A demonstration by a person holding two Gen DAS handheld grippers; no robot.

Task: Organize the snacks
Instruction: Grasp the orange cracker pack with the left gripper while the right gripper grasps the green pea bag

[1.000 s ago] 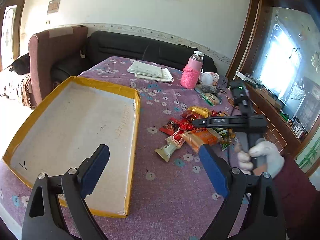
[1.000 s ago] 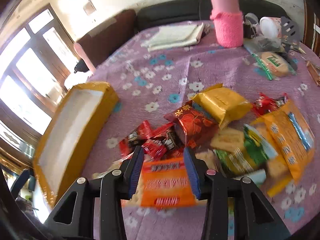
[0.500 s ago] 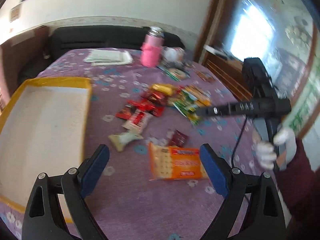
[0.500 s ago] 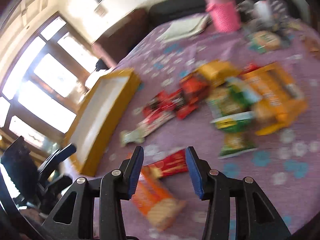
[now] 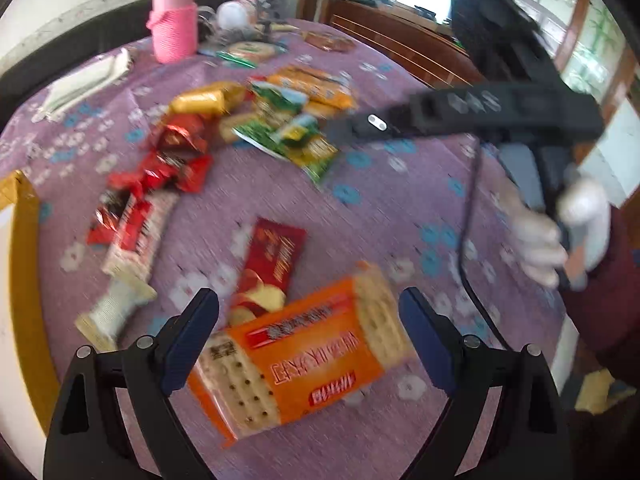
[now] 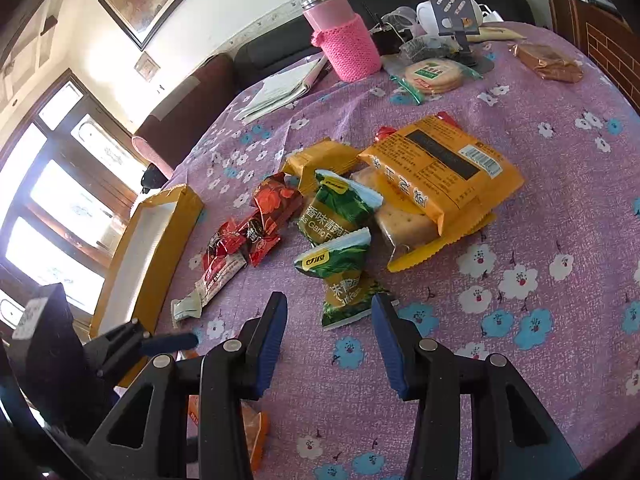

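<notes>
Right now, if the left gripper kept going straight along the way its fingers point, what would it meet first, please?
Most likely the orange cracker pack: it lies on the purple tablecloth between the open left gripper's fingers. The red packet sits just beyond it. Motion blur makes depth uncertain.

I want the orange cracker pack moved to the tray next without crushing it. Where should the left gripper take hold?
Grip the orange cracker pack across its narrow width near the middle, coming from above. It lies flat and slanted on the tablecloth, already between the open fingers of the left gripper, so turning to match that slant should let the pads close on its long edges.
</notes>
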